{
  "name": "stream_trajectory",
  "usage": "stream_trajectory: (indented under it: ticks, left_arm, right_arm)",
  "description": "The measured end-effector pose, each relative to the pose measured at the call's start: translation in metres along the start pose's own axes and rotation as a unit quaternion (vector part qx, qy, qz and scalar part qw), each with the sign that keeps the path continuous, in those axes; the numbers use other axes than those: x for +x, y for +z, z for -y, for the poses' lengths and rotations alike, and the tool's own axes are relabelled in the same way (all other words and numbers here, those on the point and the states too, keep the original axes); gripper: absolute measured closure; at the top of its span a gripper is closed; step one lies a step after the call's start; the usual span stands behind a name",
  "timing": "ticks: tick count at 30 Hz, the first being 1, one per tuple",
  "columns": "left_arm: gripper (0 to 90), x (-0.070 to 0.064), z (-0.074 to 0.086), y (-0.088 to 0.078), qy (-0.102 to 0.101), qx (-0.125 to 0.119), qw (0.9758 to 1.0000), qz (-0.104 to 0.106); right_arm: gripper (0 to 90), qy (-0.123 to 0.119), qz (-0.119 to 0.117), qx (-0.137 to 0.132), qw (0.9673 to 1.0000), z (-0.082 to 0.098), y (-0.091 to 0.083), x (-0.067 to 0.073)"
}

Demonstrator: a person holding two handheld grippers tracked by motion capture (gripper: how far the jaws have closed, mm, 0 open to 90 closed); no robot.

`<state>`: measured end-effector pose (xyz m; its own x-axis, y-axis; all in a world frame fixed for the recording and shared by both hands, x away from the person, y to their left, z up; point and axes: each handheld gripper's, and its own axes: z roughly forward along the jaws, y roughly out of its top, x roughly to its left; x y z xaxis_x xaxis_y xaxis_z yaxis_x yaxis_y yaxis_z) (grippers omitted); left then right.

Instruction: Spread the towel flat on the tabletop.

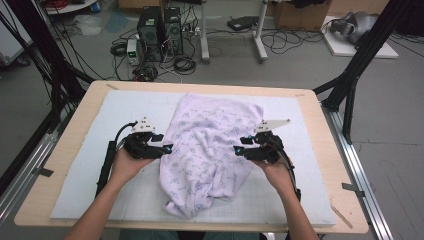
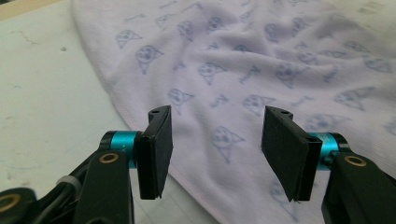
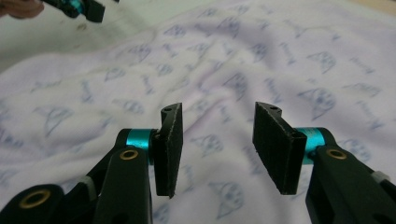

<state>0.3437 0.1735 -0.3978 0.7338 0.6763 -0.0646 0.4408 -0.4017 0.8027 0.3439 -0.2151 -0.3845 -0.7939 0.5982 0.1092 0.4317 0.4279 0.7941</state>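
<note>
A pale lilac towel point(image 1: 207, 150) printed with small blue figures lies crumpled down the middle of the white mat point(image 1: 80, 150). My left gripper point(image 1: 169, 148) is at the towel's left edge, open, jaws apart over the hem point(image 2: 217, 140) with nothing between them. My right gripper point(image 1: 239, 149) is at the towel's right side, also open, its jaws hovering above the rumpled cloth point(image 3: 217, 135). In the right gripper view the left gripper point(image 3: 79, 7) shows far off at the top left.
The mat covers a wooden table point(image 1: 65, 125) with a black frame point(image 1: 350, 95) at its right. Beyond the far edge the floor holds computer towers point(image 1: 160, 32), cables and boxes. Bare mat lies on both sides of the towel.
</note>
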Motion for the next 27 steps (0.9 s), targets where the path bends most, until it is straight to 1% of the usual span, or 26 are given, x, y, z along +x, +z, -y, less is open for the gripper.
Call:
stream_trajectory:
  ticks: [2, 3, 4, 6, 7, 8, 10, 11, 12, 13, 15, 16, 17, 18, 19, 21, 22, 23, 24, 25, 26, 27]
  left_arm:
    - [41.9, -0.009, 0.005, -0.005, 0.007, -0.014, 0.9998, 0.009]
    - [42.0, -0.013, 0.007, -0.007, 0.009, -0.013, 0.9998, 0.010]
    - [40.8, -0.016, 0.009, -0.008, 0.010, -0.010, 0.9998, 0.012]
    - [39.5, -0.023, 0.016, -0.011, 0.005, -0.014, 0.9996, 0.024]
    - [39.6, -0.027, 0.020, -0.011, 0.006, -0.016, 0.9996, 0.024]
    - [39.6, -0.031, 0.025, -0.012, 0.006, -0.014, 0.9995, 0.027]
    - [40.3, -0.037, 0.033, -0.011, 0.006, -0.014, 0.9992, 0.036]
    - [41.4, -0.040, 0.037, -0.009, 0.013, -0.004, 0.9993, 0.034]
    - [41.7, -0.043, 0.039, -0.006, 0.024, 0.010, 0.9993, 0.028]
    - [42.7, -0.045, 0.043, -0.003, 0.026, 0.018, 0.9990, 0.031]
    - [48.5, -0.047, 0.048, 0.005, 0.036, 0.037, 0.9980, 0.036]
    - [51.9, -0.048, 0.050, 0.009, 0.040, 0.050, 0.9973, 0.037]
    - [54.5, -0.049, 0.052, 0.012, 0.047, 0.051, 0.9970, 0.034]
    - [57.0, -0.051, 0.052, 0.013, 0.052, 0.045, 0.9972, 0.029]
    - [61.1, -0.050, 0.052, 0.013, 0.055, 0.045, 0.9971, 0.028]
    - [68.1, -0.049, 0.051, 0.014, 0.052, 0.042, 0.9974, 0.027]
    - [74.5, -0.050, 0.051, 0.013, 0.052, 0.042, 0.9974, 0.027]
    - [78.9, -0.050, 0.051, 0.013, 0.055, 0.043, 0.9972, 0.028]
    - [81.3, -0.051, 0.050, 0.013, 0.060, 0.045, 0.9969, 0.025]
    - [82.2, -0.051, 0.050, 0.013, 0.061, 0.044, 0.9969, 0.022]
    - [82.7, -0.051, 0.049, 0.013, 0.064, 0.049, 0.9966, 0.021]
    - [83.0, -0.051, 0.048, 0.012, 0.063, 0.048, 0.9967, 0.019]
  right_arm:
    - [51.4, -0.004, -0.004, 0.004, 1.0000, 0.005, -0.002, 0.009]
    - [51.4, -0.009, -0.009, -0.006, 0.9999, 0.009, -0.003, 0.014]
    - [51.4, -0.012, -0.012, -0.007, 0.9998, 0.012, -0.005, 0.018]
    - [50.7, -0.013, -0.017, -0.006, 0.9998, 0.019, -0.009, 0.026]
    - [50.7, -0.011, -0.021, -0.011, 0.9996, 0.022, -0.009, 0.028]
    - [50.5, -0.012, -0.028, -0.012, 0.9995, 0.027, -0.010, 0.032]
    - [50.2, -0.015, -0.034, -0.006, 0.9993, 0.037, -0.010, 0.040]
    - [50.1, -0.014, -0.039, -0.002, 0.9991, 0.041, -0.009, 0.043]
    - [49.6, -0.016, -0.041, 0.005, 0.9990, 0.046, -0.006, 0.046]
    - [49.5, -0.020, -0.039, 0.012, 0.9990, 0.049, -0.004, 0.049]
    - [49.7, -0.017, -0.048, 0.021, 0.9985, 0.056, 0.003, 0.054]
    - [50.0, -0.021, -0.047, 0.027, 0.9983, 0.058, 0.005, 0.055]
    - [50.4, -0.024, -0.046, 0.036, 0.9980, 0.060, 0.010, 0.057]
    - [51.1, -0.029, -0.046, 0.044, 0.9976, 0.061, 0.014, 0.058]
    - [52.3, -0.031, -0.047, 0.056, 0.9968, 0.062, 0.019, 0.060]
    - [55.7, -0.041, -0.047, 0.061, 0.9962, 0.063, 0.025, 0.060]
    - [57.5, -0.041, -0.049, 0.061, 0.9961, 0.063, 0.028, 0.060]
    - [61.6, -0.045, -0.045, 0.058, 0.9963, 0.063, 0.029, 0.061]
    - [66.0, -0.050, -0.042, 0.059, 0.9961, 0.062, 0.030, 0.061]
    - [74.0, -0.052, -0.040, 0.059, 0.9961, 0.062, 0.030, 0.061]
    - [80.4, -0.051, -0.044, 0.059, 0.9960, 0.062, 0.030, 0.060]
    - [82.5, -0.049, -0.050, 0.059, 0.9958, 0.062, 0.030, 0.059]
